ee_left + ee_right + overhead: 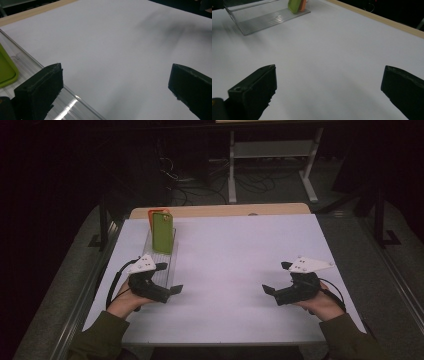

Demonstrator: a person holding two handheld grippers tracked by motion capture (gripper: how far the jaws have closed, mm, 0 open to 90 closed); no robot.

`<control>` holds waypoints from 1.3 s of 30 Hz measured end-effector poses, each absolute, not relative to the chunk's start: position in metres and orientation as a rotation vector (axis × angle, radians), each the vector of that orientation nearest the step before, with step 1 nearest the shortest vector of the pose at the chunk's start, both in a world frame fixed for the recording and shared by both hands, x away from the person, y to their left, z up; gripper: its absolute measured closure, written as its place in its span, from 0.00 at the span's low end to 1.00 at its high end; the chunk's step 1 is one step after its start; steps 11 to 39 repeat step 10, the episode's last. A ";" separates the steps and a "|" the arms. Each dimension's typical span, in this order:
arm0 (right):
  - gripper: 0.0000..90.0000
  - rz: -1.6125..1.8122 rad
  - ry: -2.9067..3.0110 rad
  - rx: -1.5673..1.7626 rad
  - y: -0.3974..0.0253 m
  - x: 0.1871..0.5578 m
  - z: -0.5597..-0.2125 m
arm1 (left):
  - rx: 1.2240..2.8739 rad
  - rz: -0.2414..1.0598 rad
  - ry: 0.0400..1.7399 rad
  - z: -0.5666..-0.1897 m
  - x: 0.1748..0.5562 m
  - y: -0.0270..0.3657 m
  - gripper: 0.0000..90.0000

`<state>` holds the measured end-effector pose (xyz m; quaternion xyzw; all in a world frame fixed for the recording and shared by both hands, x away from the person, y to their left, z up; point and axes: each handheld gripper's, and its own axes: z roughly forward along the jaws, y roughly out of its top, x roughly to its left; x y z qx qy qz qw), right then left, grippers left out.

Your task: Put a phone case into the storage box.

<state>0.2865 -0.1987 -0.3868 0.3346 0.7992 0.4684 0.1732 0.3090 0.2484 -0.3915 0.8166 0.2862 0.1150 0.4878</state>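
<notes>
Grippers both low over the white table (240, 245), one per hand, near the person's edge.

Left gripper (170, 279): jaws wide apart, nothing between them. It sits right beside the near end of the clear rack (162, 257). In the left gripper view the rack (72, 106) runs under the left jaw, the gripper (116, 85) pointing out across bare table (112, 45). Whether the jaw touches the rack, can't tell.

Right gripper (277, 277): jaws also wide apart, holding nothing. Well apart from the rack, on the right half of the table, aimed inward toward the left. The right gripper view looks past the gripper (328, 86) over open table (332, 50), with the rack (267, 20) far off at upper left.

Rack: ribbed transparent tray along the table's left side, long axis running away from the person. At its far end a green plate (162, 233) stands upright, an orange plate (156, 214) just behind it, the two close together; touching or not, can't tell. Green plate's edge (6, 70) shows at the left of the left gripper view. From the right gripper both plates, green (294, 5) and orange (303, 5), show side by side at the rack's far end.

Wooden table edge (220, 210) shows beyond the white surface.
</notes>
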 end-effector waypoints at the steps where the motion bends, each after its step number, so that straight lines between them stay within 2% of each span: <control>1: 0.00 1.330 2.263 0.942 -0.199 0.287 -0.386 | 1.984 0.280 0.704 -0.393 0.307 0.250 0.00; 39: 0.00 1.353 2.249 0.933 -0.200 0.286 -0.382 | 1.977 0.276 0.718 -0.398 0.306 0.256 0.00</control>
